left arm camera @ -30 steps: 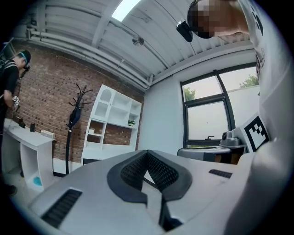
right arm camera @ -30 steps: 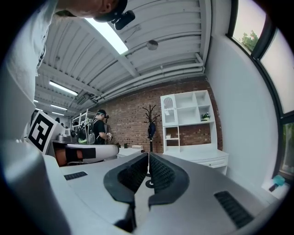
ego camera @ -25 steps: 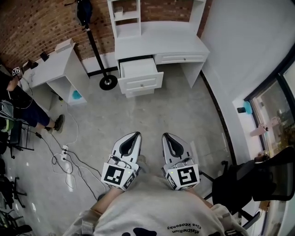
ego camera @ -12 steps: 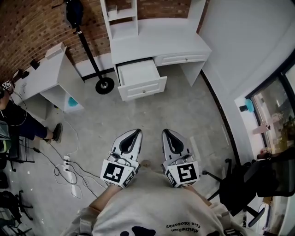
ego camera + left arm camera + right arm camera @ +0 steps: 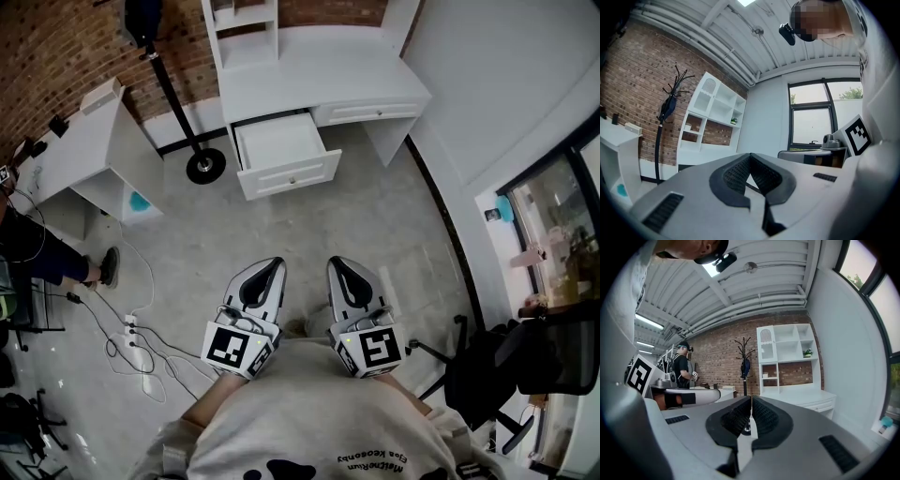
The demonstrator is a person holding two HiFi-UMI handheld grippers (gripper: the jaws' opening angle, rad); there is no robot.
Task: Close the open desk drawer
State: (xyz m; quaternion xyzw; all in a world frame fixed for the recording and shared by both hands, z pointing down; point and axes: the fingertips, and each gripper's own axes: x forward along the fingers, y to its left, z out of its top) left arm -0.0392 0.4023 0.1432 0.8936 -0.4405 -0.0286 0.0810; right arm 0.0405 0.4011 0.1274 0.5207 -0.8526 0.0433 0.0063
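A white desk stands against the brick wall at the top of the head view. Its left drawer is pulled out, empty inside, with a small knob on the front panel. Both grippers are held side by side low in that view, well short of the desk, over the grey floor. The left gripper is shut with nothing between its jaws, and so is the right gripper. In the left gripper view the left gripper points level toward the desk's shelf unit. In the right gripper view the right gripper points toward the desk.
A coat stand with a round black base stands left of the drawer. A small white side table is further left. A power strip and cables lie on the floor. A black chair is at the right and a person at the left edge.
The person has walked toward the desk, so the desk and open drawer look nearer and larger. Both grippers stayed side by side and shut.
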